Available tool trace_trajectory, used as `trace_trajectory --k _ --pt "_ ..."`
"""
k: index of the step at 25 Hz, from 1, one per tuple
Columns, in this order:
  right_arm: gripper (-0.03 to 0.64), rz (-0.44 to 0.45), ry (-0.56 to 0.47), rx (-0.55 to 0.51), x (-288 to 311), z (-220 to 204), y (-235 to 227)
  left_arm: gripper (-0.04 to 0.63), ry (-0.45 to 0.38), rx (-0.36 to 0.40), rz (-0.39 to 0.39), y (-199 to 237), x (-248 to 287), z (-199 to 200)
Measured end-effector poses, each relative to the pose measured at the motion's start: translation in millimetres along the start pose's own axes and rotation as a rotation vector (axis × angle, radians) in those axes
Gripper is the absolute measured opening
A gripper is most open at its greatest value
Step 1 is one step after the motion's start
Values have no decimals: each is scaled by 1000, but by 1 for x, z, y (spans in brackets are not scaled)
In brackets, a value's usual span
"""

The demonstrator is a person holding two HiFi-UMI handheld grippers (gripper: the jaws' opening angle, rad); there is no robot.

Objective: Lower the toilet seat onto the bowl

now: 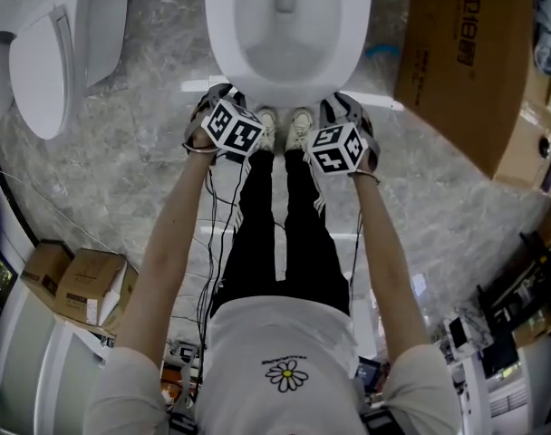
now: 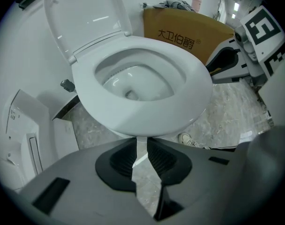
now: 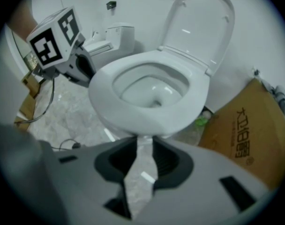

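The white toilet (image 1: 223, 25) stands straight ahead of me. Its solid white cover (image 2: 84, 18) (image 3: 198, 27) is raised upright against the wall. A white ring (image 2: 194, 88) (image 3: 105, 93) lies flat around the bowl opening. My left gripper (image 1: 217, 96) (image 2: 141, 145) is just short of the bowl's front left edge, open by a narrow gap with nothing between the pads. My right gripper (image 1: 344, 102) (image 3: 145, 143) is at the front right edge, likewise open and empty. Neither touches the toilet. Each gripper appears in the other's view.
A large cardboard box (image 1: 466, 62) leans to the right of the toilet. A second toilet (image 1: 40, 62) stands at the left. Small boxes (image 1: 85, 284) and cables lie on the marble floor behind me. The person's shoes (image 1: 285, 130) are at the bowl's foot.
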State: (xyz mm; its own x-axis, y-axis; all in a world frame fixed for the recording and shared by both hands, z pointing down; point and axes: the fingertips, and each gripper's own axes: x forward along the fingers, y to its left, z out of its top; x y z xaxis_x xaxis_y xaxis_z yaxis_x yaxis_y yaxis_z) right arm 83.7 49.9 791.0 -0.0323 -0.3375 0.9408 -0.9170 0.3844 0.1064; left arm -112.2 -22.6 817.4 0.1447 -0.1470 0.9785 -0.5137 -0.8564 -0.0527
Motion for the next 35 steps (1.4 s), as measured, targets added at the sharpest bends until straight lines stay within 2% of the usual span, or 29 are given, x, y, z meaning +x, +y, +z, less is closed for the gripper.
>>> trace_trajectory --k 3,10,18,21,24,26,28,31,33,35 --pt "117 5 8 6 8 -2 3 86 22 -13 9 2 9 -4" --pt "103 -1 38 12 24 -8 4 86 55 -106 21 10 22 -15" --pt "91 19 34 75 35 -11 6 97 96 -158 14 9 30 -39" --pt "77 18 58 89 36 -12 6 97 88 -196 17 9 24 -42" --pt "72 8 59 146 22 -6 1 95 49 -278 21 17 4 -32" --pt "58 -12 24 198 -1 4 -10 95 -5 -356 24 26 -19 -13" --pt "52 -46 -57 253 -36 28 -27 78 -108 -428 63 44 -55 16" --pt "44 -113 -264 338 -106 89 -65 28 -351 -508 114 80 -135 81" --pt "41 -155 -405 386 -165 127 -86 26 -524 -540 100 92 -203 120" --pt "39 -186 -536 418 -229 155 -96 25 -673 -568 110 95 -275 143"
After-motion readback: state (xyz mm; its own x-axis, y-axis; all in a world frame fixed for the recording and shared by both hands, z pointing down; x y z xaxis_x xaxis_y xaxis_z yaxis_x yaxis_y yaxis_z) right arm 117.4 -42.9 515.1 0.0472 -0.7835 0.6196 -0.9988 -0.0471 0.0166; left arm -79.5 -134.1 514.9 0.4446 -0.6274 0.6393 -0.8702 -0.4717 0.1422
